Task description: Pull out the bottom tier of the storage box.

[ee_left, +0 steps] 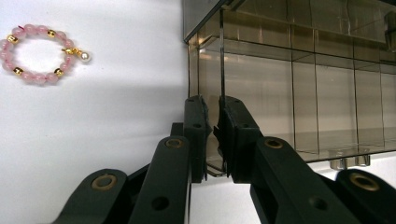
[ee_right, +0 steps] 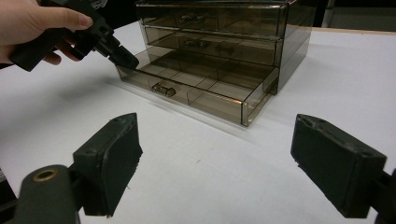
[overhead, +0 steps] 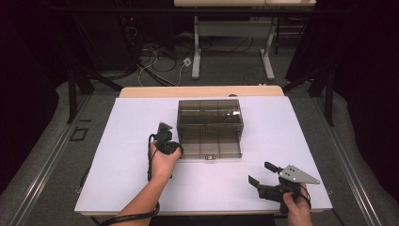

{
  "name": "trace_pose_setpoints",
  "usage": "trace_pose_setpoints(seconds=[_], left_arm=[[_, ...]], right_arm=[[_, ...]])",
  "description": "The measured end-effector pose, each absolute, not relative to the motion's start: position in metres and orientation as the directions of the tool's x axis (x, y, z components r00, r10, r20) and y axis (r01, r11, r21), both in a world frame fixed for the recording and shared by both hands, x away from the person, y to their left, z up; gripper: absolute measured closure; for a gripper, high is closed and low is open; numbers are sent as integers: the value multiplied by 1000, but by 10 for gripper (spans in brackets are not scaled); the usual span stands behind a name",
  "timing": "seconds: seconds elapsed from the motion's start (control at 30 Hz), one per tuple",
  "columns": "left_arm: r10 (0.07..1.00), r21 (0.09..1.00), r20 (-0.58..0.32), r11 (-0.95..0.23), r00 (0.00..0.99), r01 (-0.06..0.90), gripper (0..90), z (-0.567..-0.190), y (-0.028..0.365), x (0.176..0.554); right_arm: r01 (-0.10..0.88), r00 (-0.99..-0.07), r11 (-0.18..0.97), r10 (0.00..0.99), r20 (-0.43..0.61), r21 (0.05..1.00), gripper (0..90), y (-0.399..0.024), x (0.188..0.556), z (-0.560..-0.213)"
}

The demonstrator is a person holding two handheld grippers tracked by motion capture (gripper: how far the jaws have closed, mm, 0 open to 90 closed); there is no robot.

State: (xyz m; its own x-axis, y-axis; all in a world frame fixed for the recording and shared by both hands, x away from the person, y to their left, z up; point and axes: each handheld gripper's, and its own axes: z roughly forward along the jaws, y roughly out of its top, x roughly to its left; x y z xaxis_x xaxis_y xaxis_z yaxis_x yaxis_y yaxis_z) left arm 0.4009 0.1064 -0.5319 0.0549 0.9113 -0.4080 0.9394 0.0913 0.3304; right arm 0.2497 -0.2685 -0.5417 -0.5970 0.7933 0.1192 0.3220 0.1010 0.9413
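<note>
My left claw pinched the left front corner of the smoky, clear-plastic drawer, pulled out over the smooth white table; my right claw gaped wide nearby.

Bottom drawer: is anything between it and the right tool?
Nothing visible. Bare white table lies between the open right tool and the pulled-out bottom drawer. The left tool is clamped on the drawer's corner wall.

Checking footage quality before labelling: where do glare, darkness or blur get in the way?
High view: dark surroundings, bright white table, soft detail. Left gripper view: reflections streak the smoky transparent plastic drawer box; pink bead bracelet sharp. Right gripper view: near black claw pads slightly soft.
</note>
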Motion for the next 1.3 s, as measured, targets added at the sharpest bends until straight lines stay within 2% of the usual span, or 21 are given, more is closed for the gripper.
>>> trace_pose_setpoints(seconds=[1.3], left_arm=[[893, 316, -446, 95, 59, 944, 794, -535, 111, 394]], right_arm=[[324, -595, 101, 795, 120, 941, 150, -269, 249, -541]])
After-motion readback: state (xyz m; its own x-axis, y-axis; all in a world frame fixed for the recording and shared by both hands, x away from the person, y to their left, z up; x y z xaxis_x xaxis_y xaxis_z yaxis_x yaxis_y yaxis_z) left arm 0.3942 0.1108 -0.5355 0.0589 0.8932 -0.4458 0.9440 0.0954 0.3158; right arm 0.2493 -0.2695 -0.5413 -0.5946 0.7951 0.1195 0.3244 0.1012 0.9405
